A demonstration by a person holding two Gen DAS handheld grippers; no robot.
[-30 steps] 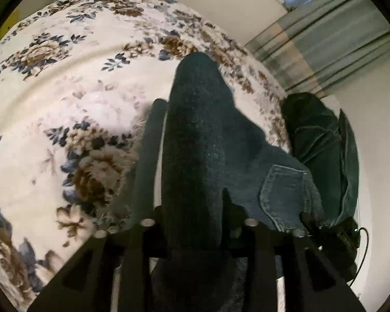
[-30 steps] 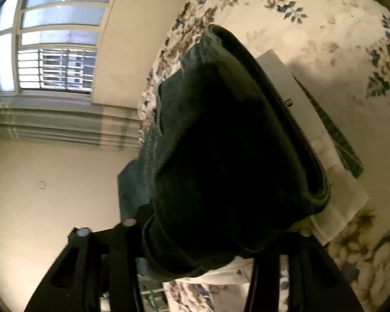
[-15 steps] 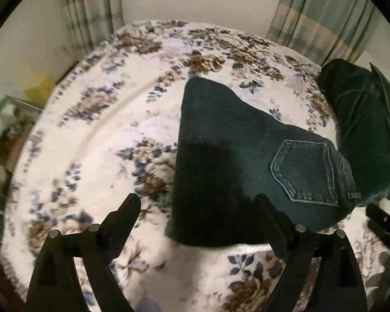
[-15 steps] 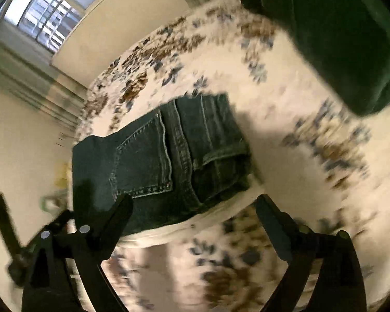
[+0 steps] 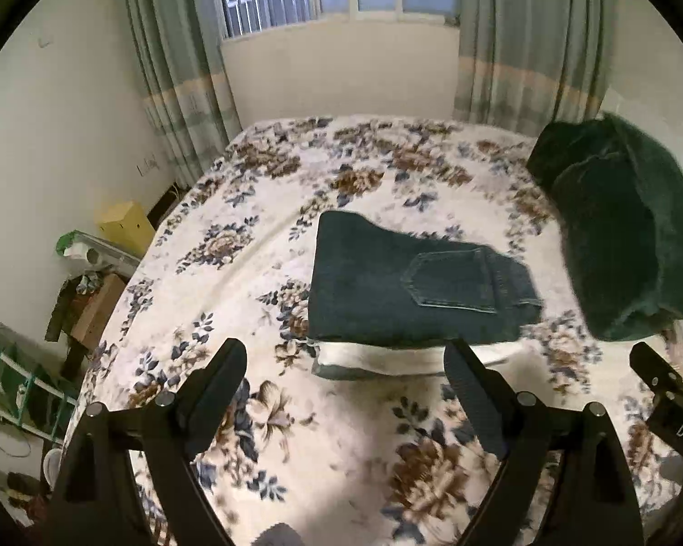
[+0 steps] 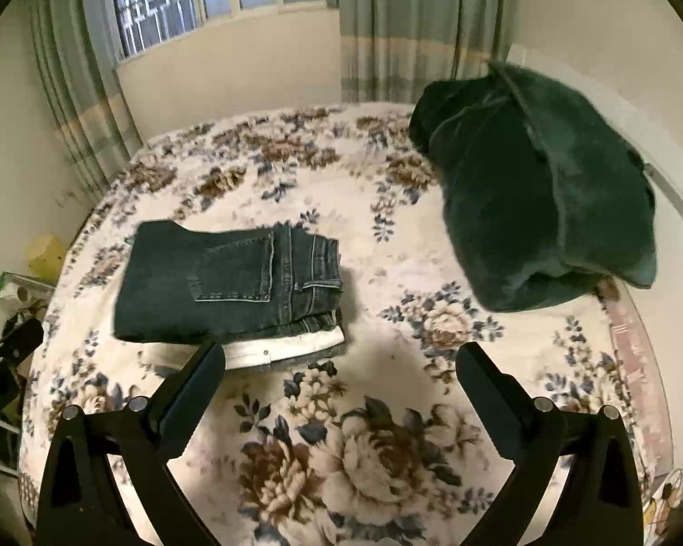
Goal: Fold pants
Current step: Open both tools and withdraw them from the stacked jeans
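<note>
- Jeans (image 5: 387, 282): dark denim with a stitched back pocket, folded into a flat rectangle atop a white folded garment (image 5: 387, 359) on the bed (image 5: 323, 432).
- Bed: plush cover with brown-and-blue flowers.
- Cushion (image 6: 537, 191): dark green, velvety, lumpy, well apart from the jeans.
- Left claw (image 5: 344, 373): wide, empty.
- Right claw (image 6: 341, 364): wide, empty.
</note>
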